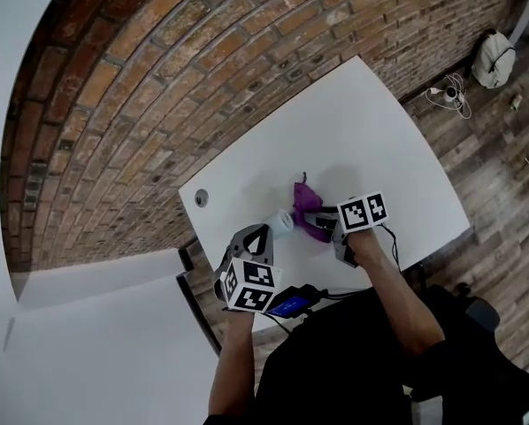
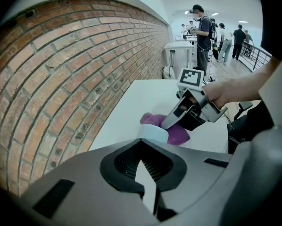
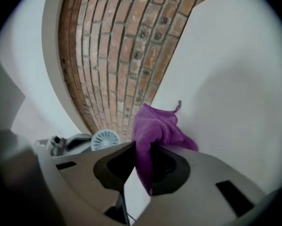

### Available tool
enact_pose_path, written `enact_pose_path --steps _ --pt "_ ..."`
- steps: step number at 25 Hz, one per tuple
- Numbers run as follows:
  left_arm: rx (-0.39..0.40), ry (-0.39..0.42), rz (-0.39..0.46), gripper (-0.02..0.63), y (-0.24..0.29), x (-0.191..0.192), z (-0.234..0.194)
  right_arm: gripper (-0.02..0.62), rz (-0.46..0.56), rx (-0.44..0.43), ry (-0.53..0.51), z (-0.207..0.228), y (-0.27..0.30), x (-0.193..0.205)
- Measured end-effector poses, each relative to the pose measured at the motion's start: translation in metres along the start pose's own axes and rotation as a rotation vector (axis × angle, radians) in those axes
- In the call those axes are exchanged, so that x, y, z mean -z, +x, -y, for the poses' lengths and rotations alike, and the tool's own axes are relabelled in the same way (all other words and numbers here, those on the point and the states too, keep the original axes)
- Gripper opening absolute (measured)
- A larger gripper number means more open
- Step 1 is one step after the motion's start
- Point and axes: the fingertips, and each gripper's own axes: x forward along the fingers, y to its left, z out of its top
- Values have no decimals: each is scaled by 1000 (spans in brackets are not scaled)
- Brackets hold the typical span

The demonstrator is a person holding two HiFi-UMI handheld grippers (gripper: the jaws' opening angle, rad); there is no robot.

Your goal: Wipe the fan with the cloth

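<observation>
A small white fan (image 1: 283, 223) is at the tip of my left gripper (image 1: 269, 231), which is shut on it above the white table (image 1: 371, 122). In the left gripper view only the fan's round head (image 2: 154, 133) shows past the closed jaws (image 2: 144, 145). My right gripper (image 1: 323, 225) is shut on a purple cloth (image 1: 307, 204), which bunches up between its jaws (image 3: 143, 149) and spills over them (image 3: 157, 126). The cloth (image 2: 179, 135) hangs right beside the fan, and from the right gripper view the fan's grille (image 3: 104, 139) is to the left.
A brick wall (image 1: 158, 104) runs along the table's far side. A cable hole (image 1: 201, 198) sits near the table's left corner. A white bag (image 1: 494, 58) and cables (image 1: 450, 94) lie on the wooden floor. Several people (image 2: 202, 27) stand far off.
</observation>
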Motion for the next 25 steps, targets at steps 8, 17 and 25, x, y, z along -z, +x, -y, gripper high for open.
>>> enact_pose_path --steps 8,17,25 --pt "-2 -2 0 -9 0 0 0 75 -57 -102 118 -3 25 10" --pt "-1 -9 8 -9 1 -2 0 75 -150 272 -210 29 4 -5" --pt "-12 -20 17 -9 1 -2 0 75 -133 124 -89 12 35 -2"
